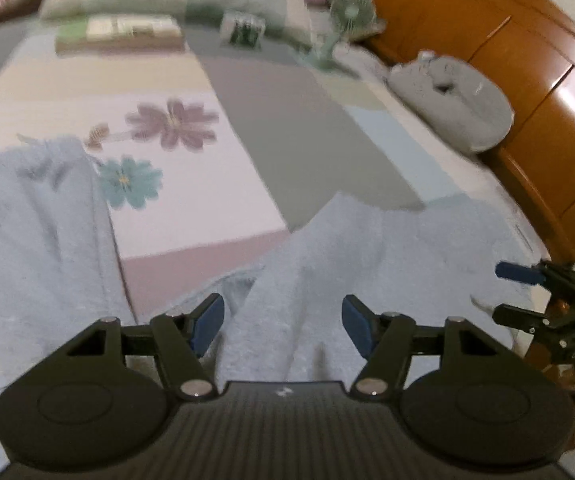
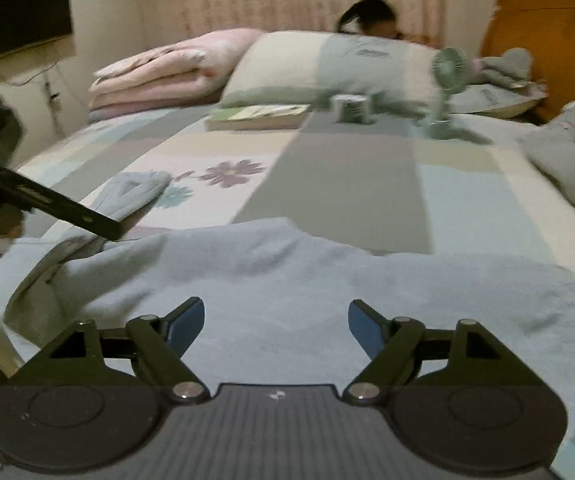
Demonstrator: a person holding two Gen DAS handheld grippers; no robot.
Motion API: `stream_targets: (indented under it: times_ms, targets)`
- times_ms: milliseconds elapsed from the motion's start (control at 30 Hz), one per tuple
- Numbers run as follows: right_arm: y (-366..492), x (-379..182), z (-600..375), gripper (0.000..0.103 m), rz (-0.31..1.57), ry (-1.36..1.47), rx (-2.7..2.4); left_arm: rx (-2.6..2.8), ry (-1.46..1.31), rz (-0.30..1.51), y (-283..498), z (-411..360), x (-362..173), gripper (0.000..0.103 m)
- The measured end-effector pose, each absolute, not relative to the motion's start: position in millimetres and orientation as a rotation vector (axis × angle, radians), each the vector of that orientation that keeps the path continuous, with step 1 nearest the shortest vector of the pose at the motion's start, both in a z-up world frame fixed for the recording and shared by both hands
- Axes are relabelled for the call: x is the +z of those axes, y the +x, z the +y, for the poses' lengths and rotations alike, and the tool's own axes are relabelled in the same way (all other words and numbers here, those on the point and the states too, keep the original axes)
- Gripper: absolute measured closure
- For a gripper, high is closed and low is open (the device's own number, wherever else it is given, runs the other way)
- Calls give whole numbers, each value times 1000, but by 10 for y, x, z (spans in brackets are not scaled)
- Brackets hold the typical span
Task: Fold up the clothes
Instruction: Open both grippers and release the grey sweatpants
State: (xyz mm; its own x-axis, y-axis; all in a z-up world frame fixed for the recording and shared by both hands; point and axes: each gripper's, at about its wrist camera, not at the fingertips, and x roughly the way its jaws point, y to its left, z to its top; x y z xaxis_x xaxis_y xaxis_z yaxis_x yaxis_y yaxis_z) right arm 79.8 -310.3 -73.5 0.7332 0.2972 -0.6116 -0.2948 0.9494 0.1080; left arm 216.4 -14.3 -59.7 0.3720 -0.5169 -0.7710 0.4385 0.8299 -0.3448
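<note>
Directly at twelve o'clock beneath both spread, empty grippers, left [image 1: 283, 326] and right [image 2: 275, 326], the pale blue fleecy garment [image 2: 327, 280] lies crosswise on the patchwork bedspread [image 2: 339, 184]; neither is clearly nearer.

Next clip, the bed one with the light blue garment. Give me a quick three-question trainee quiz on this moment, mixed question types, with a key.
1. True or false: the left gripper is shut on the light blue garment.
2. Multiple choice: what stands on the bedspread nearest the wooden headboard? A) a small green fan B) a lamp C) a kettle
3. Fill in: the right gripper hovers over the garment with its jaws ____.

Key: 1. False, its jaws are apart. 2. A, the small green fan. 3. open
</note>
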Motion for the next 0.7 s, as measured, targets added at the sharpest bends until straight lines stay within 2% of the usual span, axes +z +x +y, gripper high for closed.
stream_targets:
  times_ms: [300,567,700]
  targets:
    - [959,-920,-2822,18,741,-45,375,-569,-48,979,1979,90,-415,39]
    - [873,-968,-2766,17,751,35,403,-493,-5,949,1772,326,-277,29]
    - [802,-930,-2700,13,751,79,445,-392,31,958,1623,482,-282,29]
